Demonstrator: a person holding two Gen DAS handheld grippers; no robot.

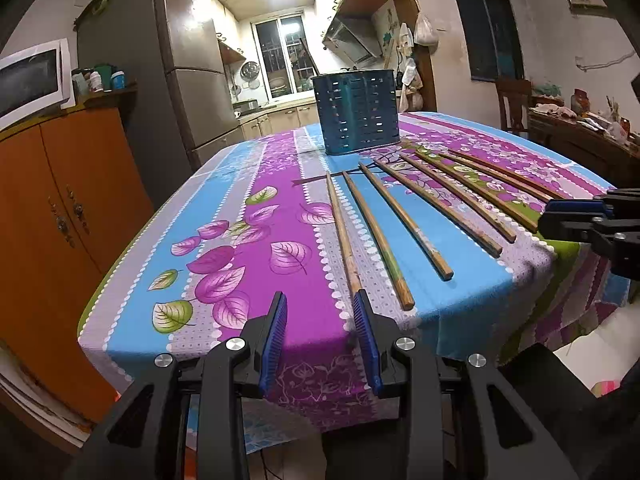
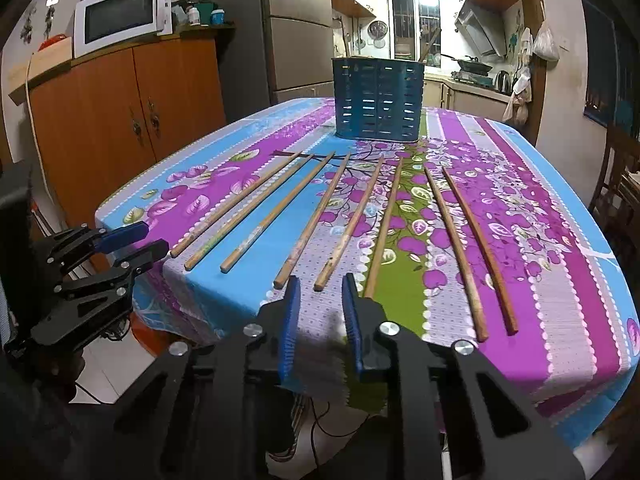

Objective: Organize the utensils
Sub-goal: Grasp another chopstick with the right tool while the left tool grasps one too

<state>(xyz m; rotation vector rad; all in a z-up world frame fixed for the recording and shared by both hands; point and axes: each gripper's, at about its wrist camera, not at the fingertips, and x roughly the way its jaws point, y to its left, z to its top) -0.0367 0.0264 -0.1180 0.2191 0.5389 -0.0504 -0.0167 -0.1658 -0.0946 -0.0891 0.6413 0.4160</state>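
Eight wooden chopsticks (image 2: 352,220) lie side by side in a loose fan on the counter (image 2: 560,280), which wears a tablecloth (image 1: 280,216) of purple, blue, grey and green stripes printed with leaves and blossoms; their thin tips point toward the far side and their thick ends reach almost to the near edge. Beyond the tips, near the far middle of the counter, stands a dark blue slotted utensil holder (image 2: 378,100), upright, apart from the chopsticks. The left hand-held gripper (image 1: 320,308) hangs at the near edge with its blue-padded fingers spread apart and nothing between them; its right pad (image 1: 366,332) sits just beside the thick end of the leftmost chopstick (image 1: 342,228), and whether they touch cannot be told. The right hand-held gripper (image 2: 320,300) hovers at the near edge too, fingers apart and empty, just short of the thick ends of the middle chopsticks. At the far left, a white microwave (image 2: 120,16) sits on an orange wooden cabinet (image 2: 120,104) with a tall grey fridge (image 2: 296,28) to its right. No brand or label can be read anywhere; a small tag on the wall above the microwave is too small to make out
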